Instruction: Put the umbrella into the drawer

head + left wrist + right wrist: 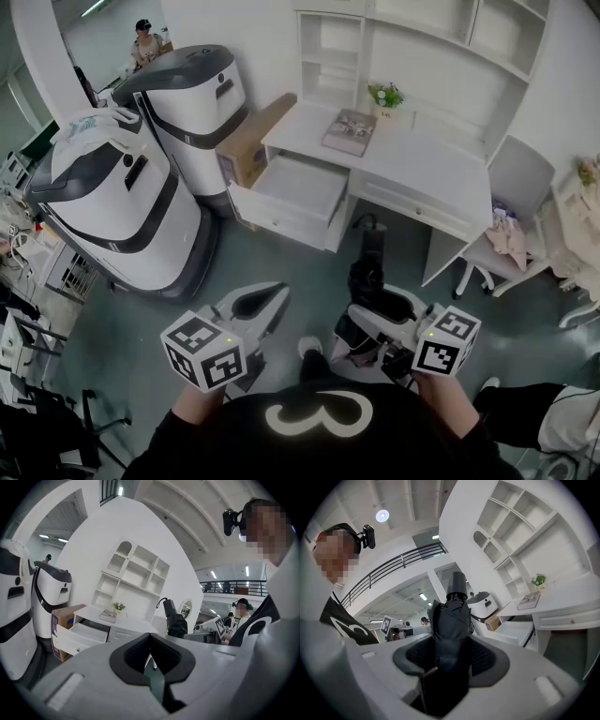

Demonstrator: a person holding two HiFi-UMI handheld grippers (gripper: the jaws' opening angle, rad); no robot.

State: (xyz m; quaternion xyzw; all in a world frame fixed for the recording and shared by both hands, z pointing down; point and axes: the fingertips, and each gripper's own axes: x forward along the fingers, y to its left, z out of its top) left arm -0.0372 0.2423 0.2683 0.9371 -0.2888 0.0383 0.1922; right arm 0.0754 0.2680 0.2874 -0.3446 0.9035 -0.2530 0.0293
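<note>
Folded black umbrella (367,278) clamped in right gripper (367,317), long axis out along jaws. Pulled-out drawer (302,185) lies ahead, slightly left, well apart. Jaws of left gripper (269,300) together, empty.

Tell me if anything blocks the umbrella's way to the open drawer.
Nothing visible does. The folded black umbrella sits clamped in the right gripper, and the white desk drawer stands pulled open ahead, with only grey floor between them.
</note>
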